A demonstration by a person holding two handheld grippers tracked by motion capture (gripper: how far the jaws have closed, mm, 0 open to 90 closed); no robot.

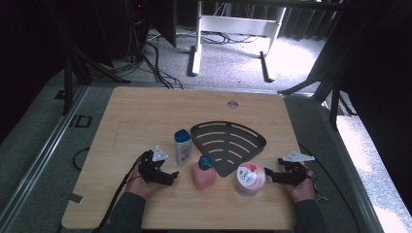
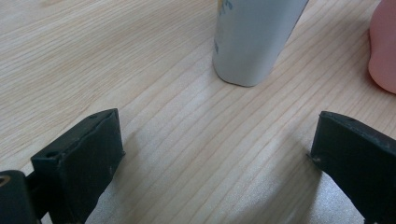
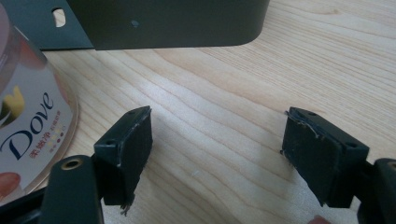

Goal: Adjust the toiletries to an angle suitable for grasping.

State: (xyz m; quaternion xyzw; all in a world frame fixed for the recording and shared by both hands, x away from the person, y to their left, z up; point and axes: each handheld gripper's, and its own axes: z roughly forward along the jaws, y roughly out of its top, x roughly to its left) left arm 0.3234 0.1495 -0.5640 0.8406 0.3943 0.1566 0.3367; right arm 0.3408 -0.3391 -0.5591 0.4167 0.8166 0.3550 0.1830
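Observation:
A white bottle with a blue cap (image 1: 182, 145) stands upright near the table's middle; its lower body (image 2: 252, 39) rises just ahead of my left gripper (image 2: 217, 154). That left gripper (image 1: 167, 177) rests low on the wood, open, nothing between its jaws. A pink bottle with a teal cap (image 1: 203, 173) stands to its right, its edge (image 2: 384, 51) at the frame's right. A pink Dove jar (image 1: 249, 179) stands left of my right gripper (image 1: 272, 175). In the right gripper view the jar (image 3: 28, 121) sits beside the open, empty right gripper (image 3: 217, 149).
A dark fan-shaped slotted rack (image 1: 228, 142) lies flat behind the bottles; its rim (image 3: 168, 23) lies ahead of the right gripper. The wooden table (image 1: 145, 111) has a round cable hole (image 1: 232, 104) near its far edge. Cables trail off the table's near corners.

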